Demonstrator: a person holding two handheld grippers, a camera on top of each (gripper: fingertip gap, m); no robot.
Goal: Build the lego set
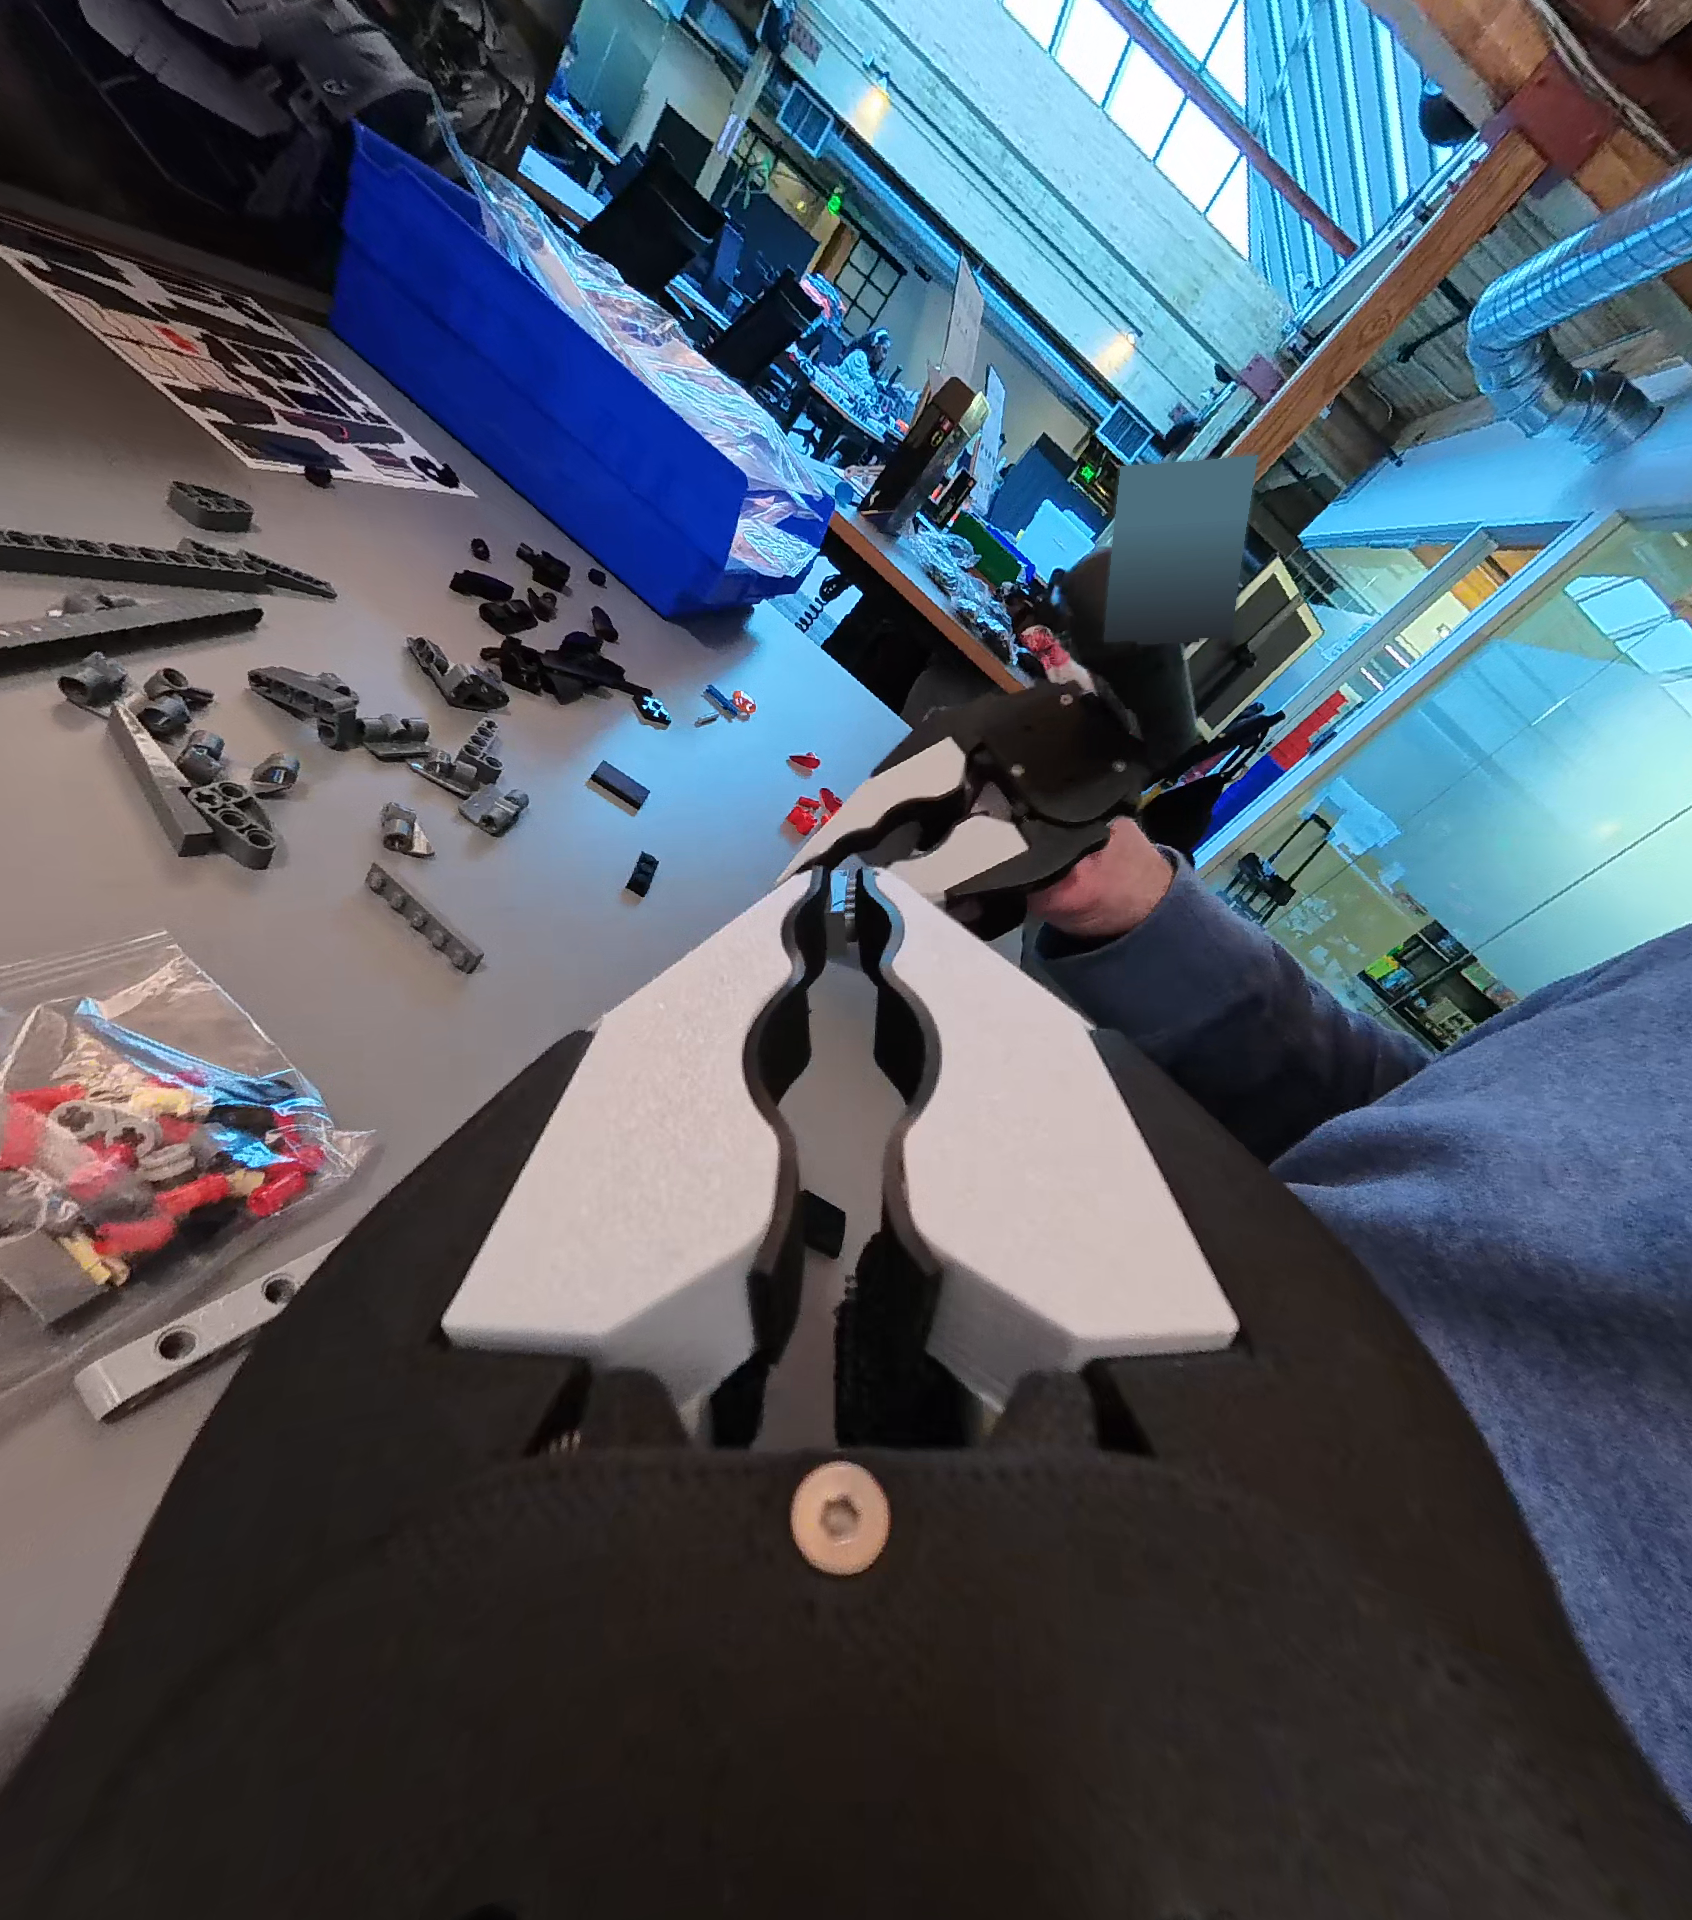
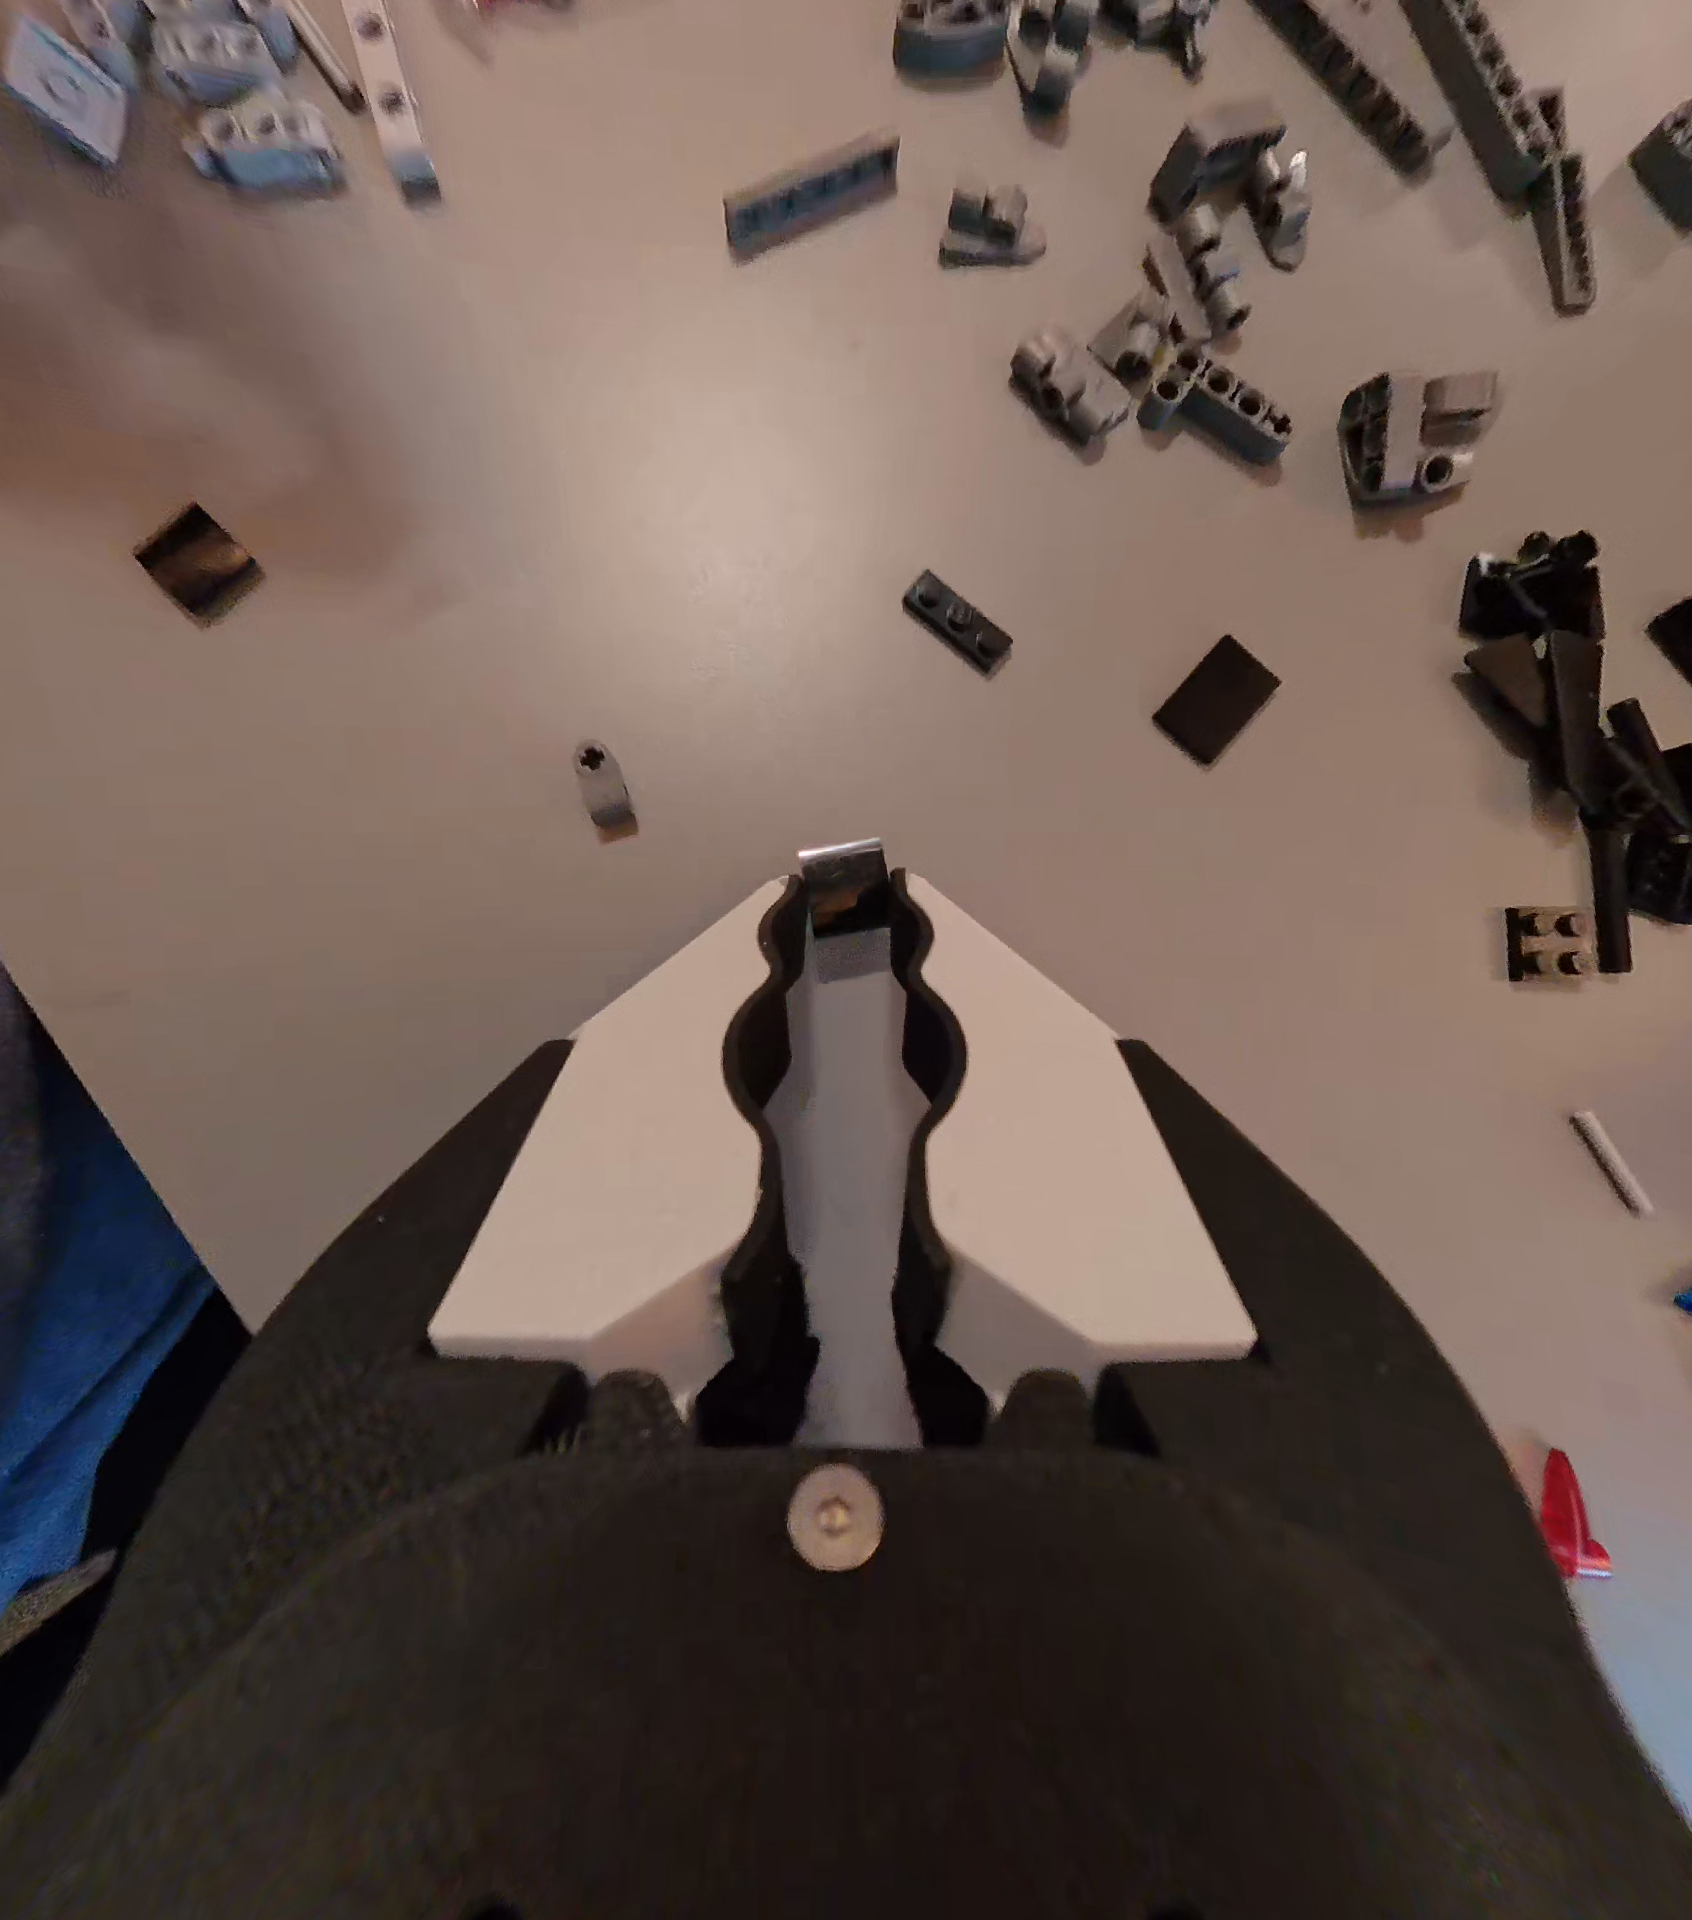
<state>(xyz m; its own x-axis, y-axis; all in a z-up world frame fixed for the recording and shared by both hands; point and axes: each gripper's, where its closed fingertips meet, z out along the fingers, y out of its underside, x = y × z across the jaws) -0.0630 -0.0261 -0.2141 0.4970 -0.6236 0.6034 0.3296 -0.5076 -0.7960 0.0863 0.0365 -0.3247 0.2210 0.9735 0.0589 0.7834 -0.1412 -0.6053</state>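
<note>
Small glossy black tile pinched at the tips of the right gripper, raised over the table, apparently for mating. Left gripper nips a small toothed piece, tip to tip with its partner at one o'clock. Grey beams lie at one o'clock, black parts at three; bagged pins at nine.

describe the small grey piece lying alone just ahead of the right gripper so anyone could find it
In the right wrist view, start at the right hand-held gripper, which pinches a glossy black tile. Up and left of its tips, on bare table, lies a small grey connector. It lies alone, rounded at one end with a cross-shaped hole.
</note>
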